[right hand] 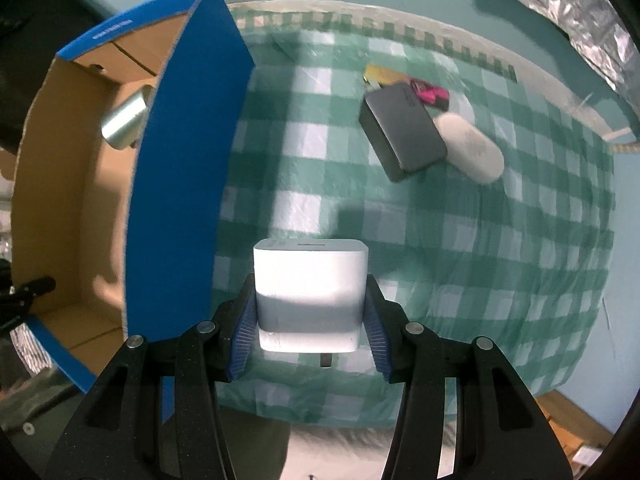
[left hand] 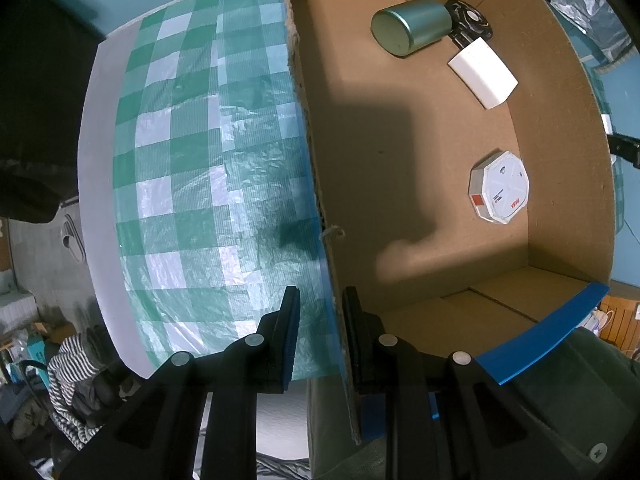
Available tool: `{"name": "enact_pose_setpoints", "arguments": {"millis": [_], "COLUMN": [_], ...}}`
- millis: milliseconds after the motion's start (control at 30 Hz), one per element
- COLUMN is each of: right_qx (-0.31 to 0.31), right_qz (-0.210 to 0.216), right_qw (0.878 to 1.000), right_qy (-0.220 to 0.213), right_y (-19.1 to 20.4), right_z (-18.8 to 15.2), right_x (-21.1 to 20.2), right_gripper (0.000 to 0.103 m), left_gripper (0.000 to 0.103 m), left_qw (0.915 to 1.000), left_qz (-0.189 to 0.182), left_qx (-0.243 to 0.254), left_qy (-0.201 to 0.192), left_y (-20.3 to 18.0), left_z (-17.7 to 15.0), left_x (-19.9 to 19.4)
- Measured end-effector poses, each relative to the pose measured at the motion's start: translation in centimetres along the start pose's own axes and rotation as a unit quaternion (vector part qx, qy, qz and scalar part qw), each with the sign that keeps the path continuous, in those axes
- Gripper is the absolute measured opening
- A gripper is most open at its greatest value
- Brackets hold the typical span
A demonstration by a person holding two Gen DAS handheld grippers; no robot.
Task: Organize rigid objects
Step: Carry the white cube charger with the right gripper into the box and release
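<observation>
Dim bluish light, hard shadow inside cardboard box (left hand: 420, 200); right view motion-blurred, edges warped

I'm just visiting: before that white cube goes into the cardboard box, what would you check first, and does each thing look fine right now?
1. Right gripper holds the white cube squarely: ok.
2. Left gripper steadies the cardboard box wall between its fingers: ok.
3. Bare floor free in the box, away from the green cylinder and the octagonal white box: ok.
4. Cube is above the box's blue wall: cannot tell.
5. The dark grey case and white oval object are out of the path: ok.
</observation>
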State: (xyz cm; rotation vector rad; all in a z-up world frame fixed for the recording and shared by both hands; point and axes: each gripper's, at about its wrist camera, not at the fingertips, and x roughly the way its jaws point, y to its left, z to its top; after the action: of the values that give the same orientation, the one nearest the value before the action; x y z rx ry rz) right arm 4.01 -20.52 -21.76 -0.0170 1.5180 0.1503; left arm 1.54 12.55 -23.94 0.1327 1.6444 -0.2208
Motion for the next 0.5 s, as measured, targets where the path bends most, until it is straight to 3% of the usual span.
{"name": "enact_pose_setpoints", "arguments": {"millis": [500], "right_qx": [-0.067], "right_qz": [0.001], "right_qw": [0.998], "right_qy": [-0.015], "right_y": [3.3], "right_z": [2.3], "right_x": [-1.8], "right_gripper": [0.049], "left_gripper": [0.021], "left_qw": [1.0], "left_qz": [-0.004], "left_qx": [-0.002], "left_qy": [0.001], "left_y": [0.6], "left_z": [-0.2], "left_x": [0.3]}}
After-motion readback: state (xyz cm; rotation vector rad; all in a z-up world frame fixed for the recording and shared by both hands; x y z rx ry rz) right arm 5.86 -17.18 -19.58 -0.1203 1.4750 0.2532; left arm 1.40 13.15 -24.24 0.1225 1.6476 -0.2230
